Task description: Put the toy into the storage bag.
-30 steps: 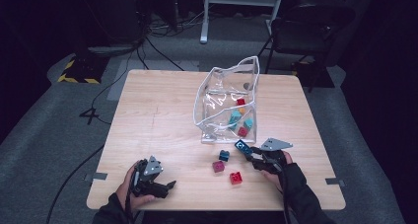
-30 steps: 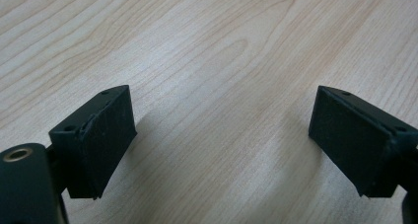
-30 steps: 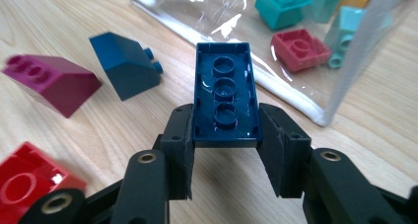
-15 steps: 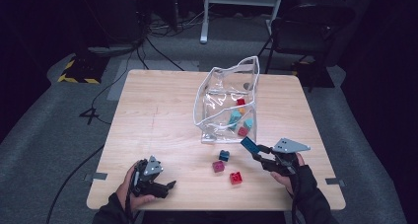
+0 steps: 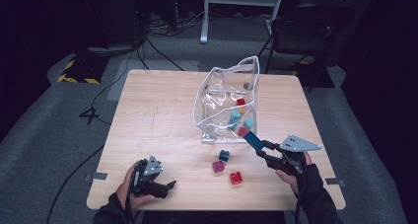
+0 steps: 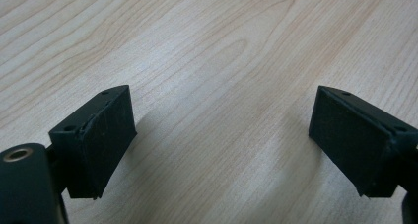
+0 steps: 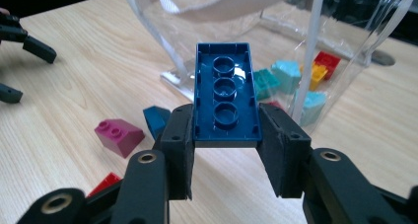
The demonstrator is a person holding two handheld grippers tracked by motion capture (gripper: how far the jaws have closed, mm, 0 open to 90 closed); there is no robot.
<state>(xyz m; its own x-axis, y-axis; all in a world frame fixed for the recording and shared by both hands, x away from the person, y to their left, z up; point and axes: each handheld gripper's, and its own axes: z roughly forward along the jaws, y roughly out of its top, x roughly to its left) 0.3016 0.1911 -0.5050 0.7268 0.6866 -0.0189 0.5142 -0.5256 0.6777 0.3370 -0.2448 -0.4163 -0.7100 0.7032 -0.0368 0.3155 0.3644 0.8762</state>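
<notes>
While the left claw [image 5: 167,186] idles open at lower left, the right claw [image 7: 226,147] clamps a blue brick [image 7: 226,96] mid-frame before the clear bag [image 5: 227,100]; next, lifting it over the rim.

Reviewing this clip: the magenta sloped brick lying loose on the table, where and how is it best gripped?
Probably from above, jaws across the two flat parallel side faces of the magenta brick. Its top slopes down from the studs, so pads set on slope and back would likely slip. The dark blue brick lies close behind it, so keep the jaws clear of that side.
</notes>
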